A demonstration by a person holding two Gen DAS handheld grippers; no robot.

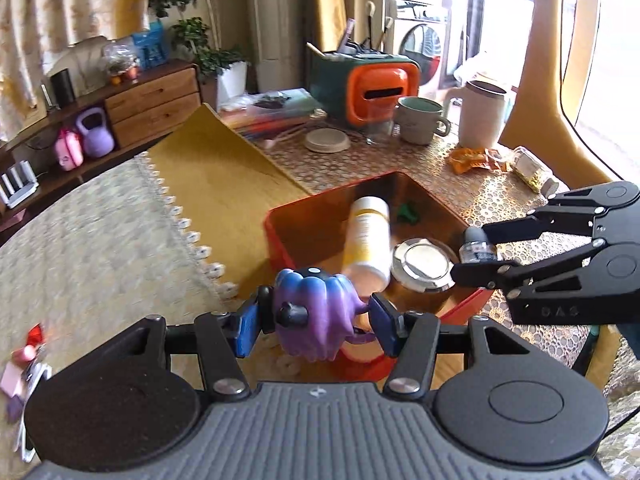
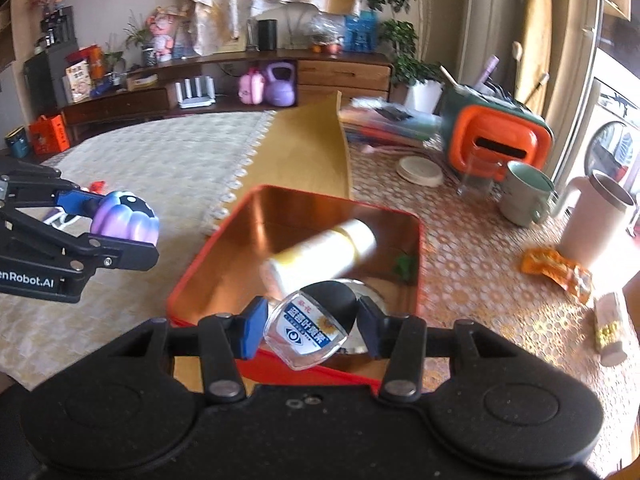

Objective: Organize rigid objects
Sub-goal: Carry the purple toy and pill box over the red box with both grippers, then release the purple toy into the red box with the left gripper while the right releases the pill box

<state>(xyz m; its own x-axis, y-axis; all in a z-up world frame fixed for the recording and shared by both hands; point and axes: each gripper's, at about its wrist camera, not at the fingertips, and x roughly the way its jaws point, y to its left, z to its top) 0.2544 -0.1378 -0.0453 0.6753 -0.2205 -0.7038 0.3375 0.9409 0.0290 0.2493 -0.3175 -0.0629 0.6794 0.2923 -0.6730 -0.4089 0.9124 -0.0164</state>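
Observation:
My left gripper point(image 1: 316, 318) is shut on a purple-and-blue toy figure point(image 1: 316, 312), held above the near left corner of the red tin box point(image 1: 280, 240). It also shows in the right wrist view point(image 2: 124, 216), left of the box point(image 2: 192, 280). My right gripper point(image 2: 310, 326) is shut on a small clear eye-drop bottle with a black cap point(image 2: 308, 328), held over the box's near edge; it also shows in the left wrist view point(image 1: 476, 246). In the box lie a white-and-yellow bottle point(image 1: 368, 240), a round silver lid point(image 1: 422, 264) and a small green piece point(image 1: 408, 213).
On the patterned tablecloth stand a green mug point(image 1: 420, 120), a white jug point(image 1: 482, 114), a glass point(image 1: 378, 126), a round coaster point(image 1: 326, 140), an orange-and-green caddy point(image 1: 372, 88), an orange wrapper point(image 1: 476, 160) and a lying bottle point(image 1: 534, 170). A yellow mat point(image 1: 224, 176) lies left of the box.

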